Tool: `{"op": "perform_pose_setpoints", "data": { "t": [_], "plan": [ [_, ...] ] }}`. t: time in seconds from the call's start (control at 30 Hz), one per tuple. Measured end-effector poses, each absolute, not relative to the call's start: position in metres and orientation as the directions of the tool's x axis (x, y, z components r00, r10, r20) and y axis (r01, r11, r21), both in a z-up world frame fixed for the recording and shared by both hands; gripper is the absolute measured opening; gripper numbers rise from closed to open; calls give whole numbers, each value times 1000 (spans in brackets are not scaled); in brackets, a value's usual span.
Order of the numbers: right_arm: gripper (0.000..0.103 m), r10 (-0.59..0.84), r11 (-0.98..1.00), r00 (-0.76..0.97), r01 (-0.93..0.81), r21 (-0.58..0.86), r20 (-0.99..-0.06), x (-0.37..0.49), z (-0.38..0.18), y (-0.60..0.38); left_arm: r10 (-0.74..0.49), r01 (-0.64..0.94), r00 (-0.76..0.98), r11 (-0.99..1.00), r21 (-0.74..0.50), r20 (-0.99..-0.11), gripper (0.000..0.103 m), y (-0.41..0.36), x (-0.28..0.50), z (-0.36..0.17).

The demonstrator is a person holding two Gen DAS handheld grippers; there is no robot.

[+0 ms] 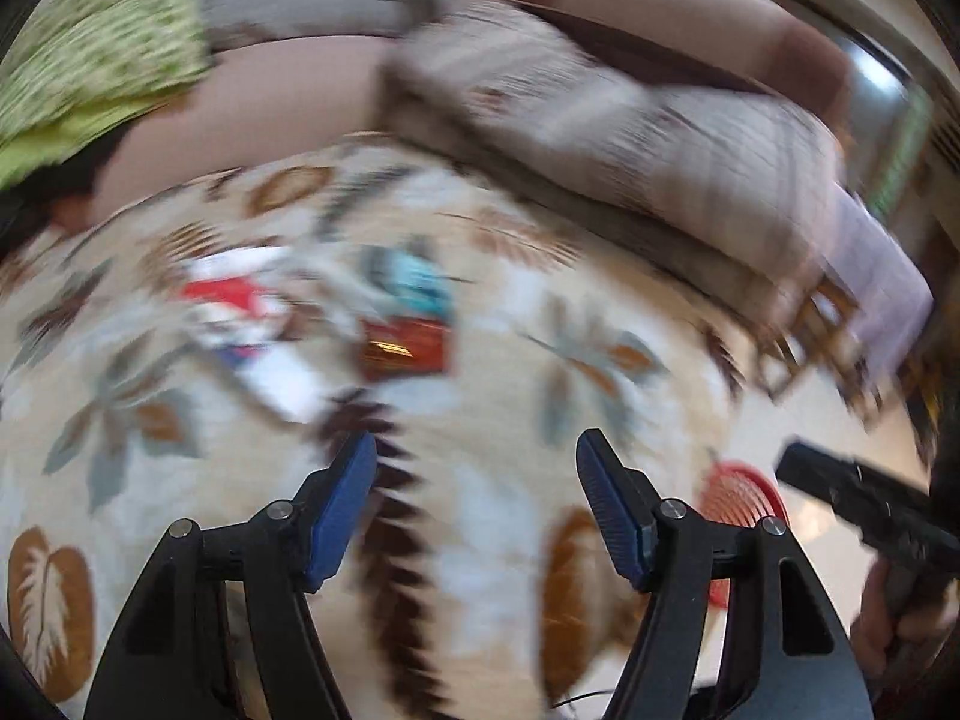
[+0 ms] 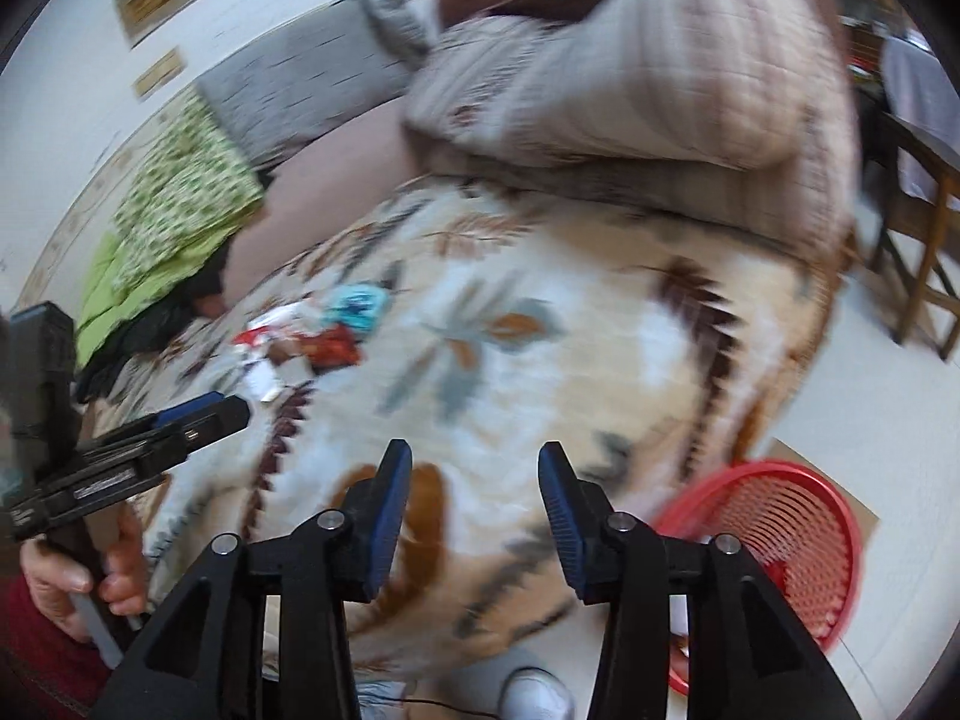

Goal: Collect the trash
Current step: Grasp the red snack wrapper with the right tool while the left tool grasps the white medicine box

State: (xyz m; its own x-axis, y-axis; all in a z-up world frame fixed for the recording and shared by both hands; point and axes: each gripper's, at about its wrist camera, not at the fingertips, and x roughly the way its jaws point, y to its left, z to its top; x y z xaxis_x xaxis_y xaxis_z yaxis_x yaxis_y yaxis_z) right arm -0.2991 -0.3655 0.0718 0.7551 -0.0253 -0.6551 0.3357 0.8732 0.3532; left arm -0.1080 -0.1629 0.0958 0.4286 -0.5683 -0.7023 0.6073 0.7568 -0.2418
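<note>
A small heap of trash lies on a leaf-patterned blanket [image 1: 516,372]: a red-and-white wrapper [image 1: 234,300], a teal wrapper [image 1: 414,282], a dark red packet [image 1: 405,351] and white paper [image 1: 288,378]. My left gripper [image 1: 475,444] hangs open and empty just short of the heap. The right wrist view shows the same teal wrapper [image 2: 357,306] and dark red packet [image 2: 333,348] far off to the left. My right gripper [image 2: 474,453] is open and empty above the blanket [image 2: 540,360]. A red mesh basket [image 2: 780,540] stands on the floor at its lower right, also visible as the basket [image 1: 744,498]. Both views are blurred.
A striped beige cushion [image 1: 600,120] lies behind the blanket, and a green patterned cloth [image 1: 90,60] at the back left. A wooden chair [image 2: 924,252] stands on the pale floor to the right. A hand [image 2: 78,576] holds the left gripper's handle at the left edge.
</note>
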Motion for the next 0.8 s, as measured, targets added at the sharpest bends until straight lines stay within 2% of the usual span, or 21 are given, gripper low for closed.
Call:
{"op": "perform_pose_setpoints", "data": {
  "t": [0.07,0.2,0.27,0.33,0.43,0.57,0.67,0.8],
  "plan": [
    [48,4,886,744,307,347,-668,-276,74,-355,-544,518,472,808,-282,-693,68,-139,-81,93],
    [49,82,906,722,233,354,-687,-222,75,-331,-438,351,542,893,-280,-717,68,-105,-37,77],
    [60,114,901,709,221,374,-696,-197,72,-322,-401,270,553,915,-299,-730,68,-86,-16,63],
    [61,161,875,685,233,423,-710,-162,63,-317,-382,203,539,924,-324,-751,68,-72,-2,51],
    [61,216,837,661,254,485,-718,-121,48,-315,-389,165,530,919,-359,-753,68,-61,9,45],
    [61,220,793,633,328,514,-743,-71,26,-319,-384,152,533,920,-361,-754,68,-59,14,43],
    [61,237,700,627,419,578,-742,-57,5,-325,-405,154,527,910,-385,-747,68,-61,17,42],
    [64,260,650,642,435,623,-721,-46,-14,-319,-410,169,527,909,-381,-745,68,-69,21,43]
  ]
}}
